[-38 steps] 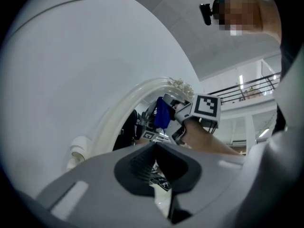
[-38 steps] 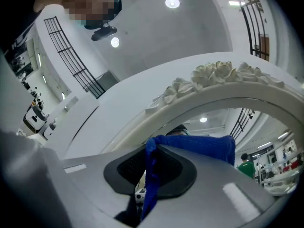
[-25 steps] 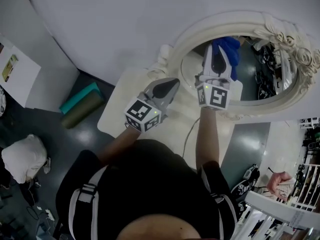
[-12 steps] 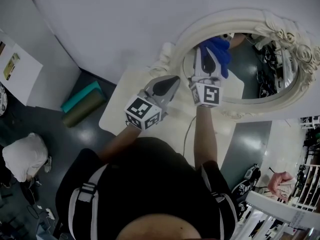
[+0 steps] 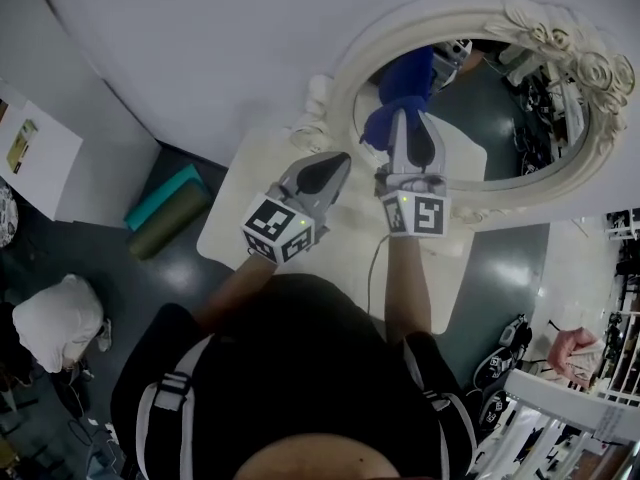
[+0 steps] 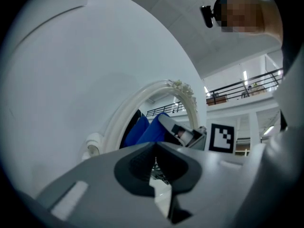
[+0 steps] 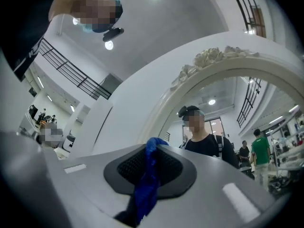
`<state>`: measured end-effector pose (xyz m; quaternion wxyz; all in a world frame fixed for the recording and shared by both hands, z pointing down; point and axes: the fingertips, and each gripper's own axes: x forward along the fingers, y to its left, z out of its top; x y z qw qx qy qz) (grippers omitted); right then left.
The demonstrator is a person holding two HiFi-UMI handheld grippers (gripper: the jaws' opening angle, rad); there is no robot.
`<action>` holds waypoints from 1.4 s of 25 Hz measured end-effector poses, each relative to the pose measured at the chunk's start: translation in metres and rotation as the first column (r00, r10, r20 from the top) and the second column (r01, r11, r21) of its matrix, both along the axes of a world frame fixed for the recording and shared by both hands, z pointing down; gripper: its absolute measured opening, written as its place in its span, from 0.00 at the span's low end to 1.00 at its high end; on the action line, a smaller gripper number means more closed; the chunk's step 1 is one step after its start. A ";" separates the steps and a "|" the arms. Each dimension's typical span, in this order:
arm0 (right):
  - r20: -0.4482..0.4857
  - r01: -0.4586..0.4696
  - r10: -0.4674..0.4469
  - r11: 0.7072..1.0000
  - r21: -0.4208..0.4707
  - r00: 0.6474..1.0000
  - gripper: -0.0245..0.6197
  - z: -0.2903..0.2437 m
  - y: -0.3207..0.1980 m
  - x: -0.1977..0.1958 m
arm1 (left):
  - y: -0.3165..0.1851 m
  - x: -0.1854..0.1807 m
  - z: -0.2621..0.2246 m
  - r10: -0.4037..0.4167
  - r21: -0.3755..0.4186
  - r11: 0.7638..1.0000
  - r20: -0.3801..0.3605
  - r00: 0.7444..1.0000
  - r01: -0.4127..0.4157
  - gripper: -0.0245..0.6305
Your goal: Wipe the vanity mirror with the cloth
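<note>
At nine o'clock on the vanity mirror [image 5: 520, 133], our right gripper [image 5: 404, 126], jaws clamped on the cloth [image 5: 386, 118], has swept across; wiping proceeds, left gripper [image 5: 338, 165] closed, empty.

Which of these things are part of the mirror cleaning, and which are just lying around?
In use:
blue cloth, clamped in the right gripper
mirror

Lying about:
green mats on the floor
white bag on the floor
cable
</note>
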<state>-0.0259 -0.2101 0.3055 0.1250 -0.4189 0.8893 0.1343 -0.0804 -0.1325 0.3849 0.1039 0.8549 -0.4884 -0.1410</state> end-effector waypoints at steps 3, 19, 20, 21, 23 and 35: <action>0.032 -0.019 0.020 0.999 -0.030 0.999 0.10 0.006 0.015 0.023 | 0.001 0.008 0.006 0.011 -0.018 1.000 0.009 1.000 -0.011 0.05; 0.057 -0.196 0.236 0.900 -0.389 0.970 0.10 0.123 0.105 0.149 | 0.022 0.103 0.044 0.172 -0.099 0.981 0.057 0.983 -0.166 0.05; 0.054 -0.199 0.241 0.891 -0.407 0.969 0.10 0.131 0.108 0.153 | 0.023 0.109 0.045 0.181 -0.097 0.980 0.060 0.982 -0.175 0.05; 0.050 -0.204 0.247 0.884 -0.421 0.968 0.10 0.139 0.111 0.157 | 0.023 0.114 0.047 0.189 -0.099 0.978 0.065 0.980 -0.182 0.05; 0.036 -0.216 0.257 0.873 -0.436 0.966 0.10 0.148 0.115 0.163 | 0.024 0.121 0.051 0.198 -0.110 0.976 0.072 0.977 -0.190 0.05; -0.024 -0.258 0.278 0.854 -0.452 0.960 0.09 0.156 0.112 0.169 | 0.014 0.124 0.060 0.193 -0.139 0.974 0.100 0.976 -0.178 0.05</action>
